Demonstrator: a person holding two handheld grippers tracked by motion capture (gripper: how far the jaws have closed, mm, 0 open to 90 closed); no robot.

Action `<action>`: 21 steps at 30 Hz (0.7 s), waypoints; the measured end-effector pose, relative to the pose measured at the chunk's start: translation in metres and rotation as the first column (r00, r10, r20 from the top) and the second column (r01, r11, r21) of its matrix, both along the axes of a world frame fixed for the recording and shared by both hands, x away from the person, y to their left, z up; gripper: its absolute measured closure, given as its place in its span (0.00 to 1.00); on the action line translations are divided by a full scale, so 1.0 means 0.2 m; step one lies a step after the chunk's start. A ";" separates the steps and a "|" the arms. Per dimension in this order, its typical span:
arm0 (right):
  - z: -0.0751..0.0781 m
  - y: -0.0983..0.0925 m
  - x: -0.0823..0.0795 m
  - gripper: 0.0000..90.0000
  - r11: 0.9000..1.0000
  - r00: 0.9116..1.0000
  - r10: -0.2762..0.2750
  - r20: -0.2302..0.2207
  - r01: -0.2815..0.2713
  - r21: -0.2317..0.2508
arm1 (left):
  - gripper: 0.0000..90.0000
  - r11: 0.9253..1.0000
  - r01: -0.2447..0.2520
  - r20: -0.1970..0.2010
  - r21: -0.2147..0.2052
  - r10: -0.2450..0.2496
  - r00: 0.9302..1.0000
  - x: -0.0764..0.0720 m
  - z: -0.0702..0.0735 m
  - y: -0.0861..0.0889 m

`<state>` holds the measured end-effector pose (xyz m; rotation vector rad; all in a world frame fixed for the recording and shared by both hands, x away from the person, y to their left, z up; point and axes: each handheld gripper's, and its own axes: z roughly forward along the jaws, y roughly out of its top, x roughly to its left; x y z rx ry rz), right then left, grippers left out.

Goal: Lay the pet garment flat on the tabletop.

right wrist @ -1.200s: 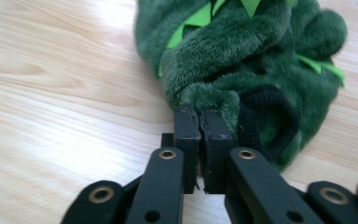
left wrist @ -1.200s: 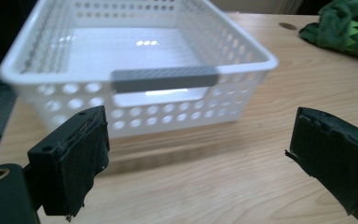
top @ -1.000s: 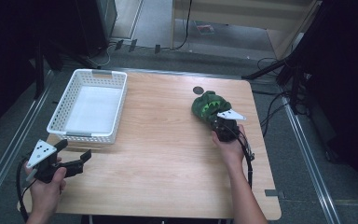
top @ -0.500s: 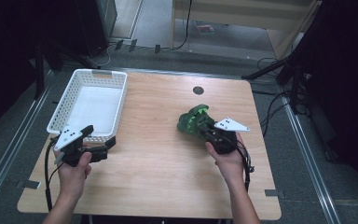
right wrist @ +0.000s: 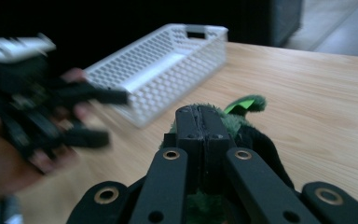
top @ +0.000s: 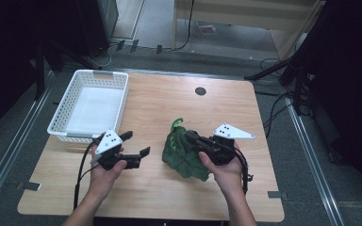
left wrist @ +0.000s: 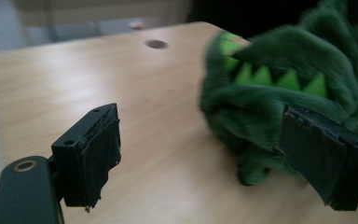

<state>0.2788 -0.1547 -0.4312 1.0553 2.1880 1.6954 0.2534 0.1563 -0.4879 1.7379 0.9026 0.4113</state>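
Both hands had drawn toward the middle of the wooden table (top: 264, 141) since the earlier frames: the left gripper (top: 135, 149) had come in from the near left edge past the basket's near corner, and the right gripper (top: 191, 137) had carried the green plush toy (top: 181, 153) from the far right of the table to its centre. In the high view the toy sat between the two grippers, its lower part touching the tabletop, with the right hand (top: 222, 170) behind it. The right gripper's jaws were pressed together, clamped on the toy's fur, as the right gripper view showed, with green plush (right wrist: 235, 119) bulging around the closed tips (right wrist: 199, 122). The left gripper's jaws stood apart and had just been closing a little; nothing lay between them, though in the left gripper view the toy (left wrist: 284, 88) sat just beside the far jaw. The white basket (top: 59, 117) stood at the far left of the table, apart from the toy.
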 end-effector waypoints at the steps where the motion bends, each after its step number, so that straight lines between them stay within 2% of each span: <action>1: 0.00 0.00 0.00 0.99 1.000 1.000 0.007 -0.005 -0.007 0.021 | 0.15 1.000 0.029 -0.011 0.004 -0.029 1.000 -0.01 -0.01 -0.03; 2: -0.01 0.01 0.01 0.98 1.000 1.000 -0.022 -0.003 0.022 0.015 | 0.15 0.999 0.044 -0.014 0.019 -0.043 0.999 -0.01 -0.02 -0.06; 4: -0.05 0.00 0.03 0.92 0.993 0.994 -0.104 0.033 0.106 -0.054 | 0.15 0.998 0.053 -0.016 0.046 -0.052 0.999 -0.02 -0.04 -0.10; 5: -0.10 -0.02 0.05 0.87 0.978 0.983 -0.171 0.067 0.178 -0.109 | 0.15 0.997 0.059 -0.022 0.051 -0.058 0.998 -0.02 -0.05 -0.10; 6: -0.12 -0.04 0.06 0.84 0.969 0.978 -0.202 0.058 0.208 -0.133 | 0.16 0.996 0.072 -0.030 0.054 -0.070 0.997 -0.02 -0.06 -0.11; 7: -0.15 -0.06 0.08 0.79 0.966 0.975 -0.219 0.030 0.221 -0.136 | 0.16 0.996 0.076 -0.042 0.054 -0.073 0.996 -0.02 -0.07 -0.12; 8: -0.17 -0.09 0.10 0.74 0.968 0.975 -0.223 0.003 0.222 -0.118 | 0.16 0.995 0.085 -0.049 0.059 -0.082 0.995 -0.02 -0.08 -0.12; 10: -0.17 -0.13 0.11 0.71 0.968 0.975 -0.223 -0.015 0.219 -0.126 | 0.17 0.992 0.107 -0.063 0.074 -0.102 0.993 -0.03 -0.10 -0.13; 13: -0.16 -0.15 0.06 0.68 0.973 0.986 -0.164 0.027 0.166 -0.159 | 0.24 0.982 0.170 -0.075 0.080 -0.164 0.983 -0.05 -0.12 -0.15; 14: -0.16 -0.16 0.03 0.67 0.977 0.990 -0.137 0.033 0.140 -0.160 | 0.27 0.982 0.170 -0.075 0.080 -0.164 0.983 -0.05 -0.12 -0.15; 15: -0.18 -0.17 0.01 0.66 0.980 0.993 -0.112 0.038 0.116 -0.162 | 0.36 0.967 0.241 -0.068 0.077 -0.236 0.969 -0.07 -0.14 -0.16; 16: -0.19 -0.17 0.00 0.65 0.981 0.994 -0.100 0.044 0.106 -0.164 | 0.46 0.956 0.287 -0.065 0.063 -0.283 0.957 -0.09 -0.14 -0.16; 17: -0.21 -0.18 -0.01 0.65 0.982 0.995 -0.092 0.038 0.097 -0.164 | 0.50 0.945 0.321 -0.063 0.061 -0.317 0.946 -0.10 -0.15 -0.17; 19: -0.24 -0.20 -0.01 0.64 0.981 0.996 -0.085 0.013 0.086 -0.172 | 0.51 0.931 0.356 -0.055 0.078 -0.352 0.934 -0.12 -0.15 -0.20; 21: -0.26 -0.20 -0.01 0.64 0.975 0.994 -0.107 0.011 0.107 -0.193 | 0.53 0.913 0.400 -0.036 0.087 -0.398 0.917 -0.15 -0.15 -0.23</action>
